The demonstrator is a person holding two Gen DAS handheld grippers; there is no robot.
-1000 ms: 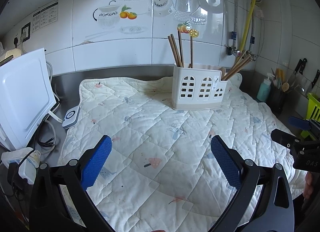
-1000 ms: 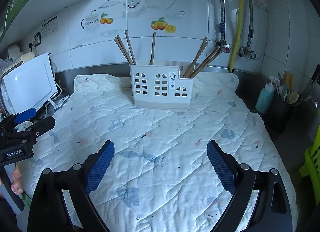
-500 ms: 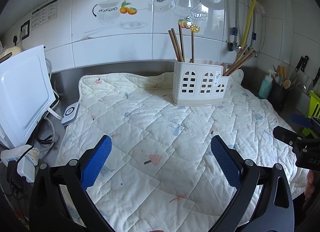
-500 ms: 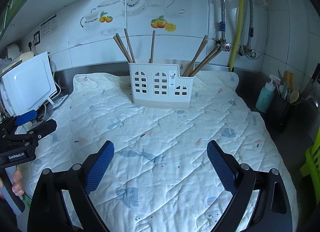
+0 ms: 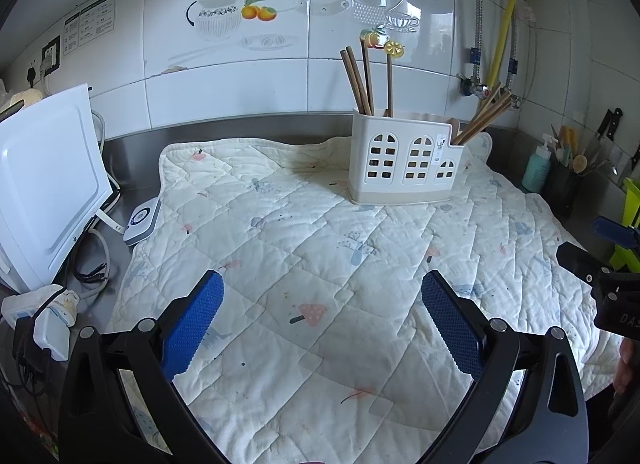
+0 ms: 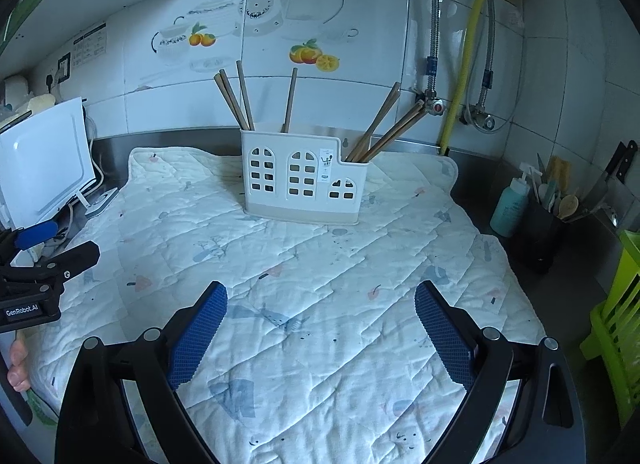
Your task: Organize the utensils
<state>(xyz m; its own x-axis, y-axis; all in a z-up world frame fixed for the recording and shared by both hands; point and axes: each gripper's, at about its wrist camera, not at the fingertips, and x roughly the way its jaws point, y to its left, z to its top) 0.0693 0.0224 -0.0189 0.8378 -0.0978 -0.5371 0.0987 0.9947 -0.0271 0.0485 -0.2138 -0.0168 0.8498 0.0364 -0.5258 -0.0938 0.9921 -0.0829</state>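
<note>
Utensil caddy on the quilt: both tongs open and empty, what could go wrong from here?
1. The caddy sits on a soft, wrinkled quilt; pulling a chopstick sideways might tip it.
2. The right-hand chopsticks lean outward and cross closely, so the right tongs may pinch several.
3. The left tongs could snag the quilt.

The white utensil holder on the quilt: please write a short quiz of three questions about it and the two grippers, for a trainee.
1. True or false: the holder stands upright on the quilt.
2. Which section holds the chopsticks that lean right: A) the tall left one, B) the low right one?
3. Fill in: the fingers of the left gripper and of the right gripper are both ____ and hold nothing.

Key: 1 true; 2 B; 3 open.
</note>
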